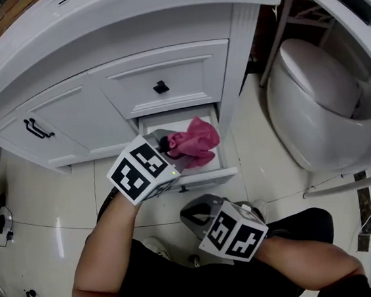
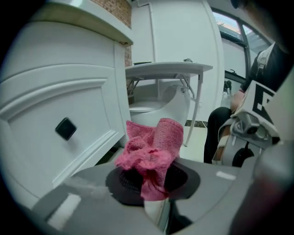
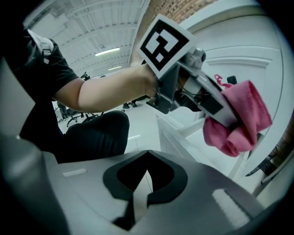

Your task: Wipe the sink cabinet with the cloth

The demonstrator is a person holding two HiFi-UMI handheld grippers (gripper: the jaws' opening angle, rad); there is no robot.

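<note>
Since the sink cabinet (image 1: pixel 126 19) is the largest item, locate it first: it fills the upper left and centre of the head view, white, with panelled fronts. The toilet (image 1: pixel 312 98) stands at the right of that view, apart from the cabinet. At frame centre, the cabinet's bottom drawer (image 1: pixel 202 178) is pulled out over the tiled floor (image 1: pixel 39 199).

The left gripper (image 1: pixel 165 145) is positioned over the open drawer. Its own view shows the jaws closed on the cloth (image 1: pixel 196 140), a pink knitted piece bunched between them, with its loose end standing up past the tips. In the right gripper view the cloth hangs free of the cabinet front. Whether it touches the drawer interior cannot be determined.

The right gripper (image 1: pixel 194 215) sits lower centre in the head view, near the person's knee and well below the drawer. Its own view shows the jaws brought together with nothing between them.

A dark square knob (image 1: pixel 160 86) marks the drawer front above the open one. A dark bar handle (image 1: pixel 38 129) marks the door at the left.

Progress assessment: the cloth is secured for use, which completes the pick-up stage. No cabinet surface shows the cloth pressed against it, so the wiping itself appears not yet started. By this reading, the door, the drawer fronts and the top edge remain to be wiped.
</note>
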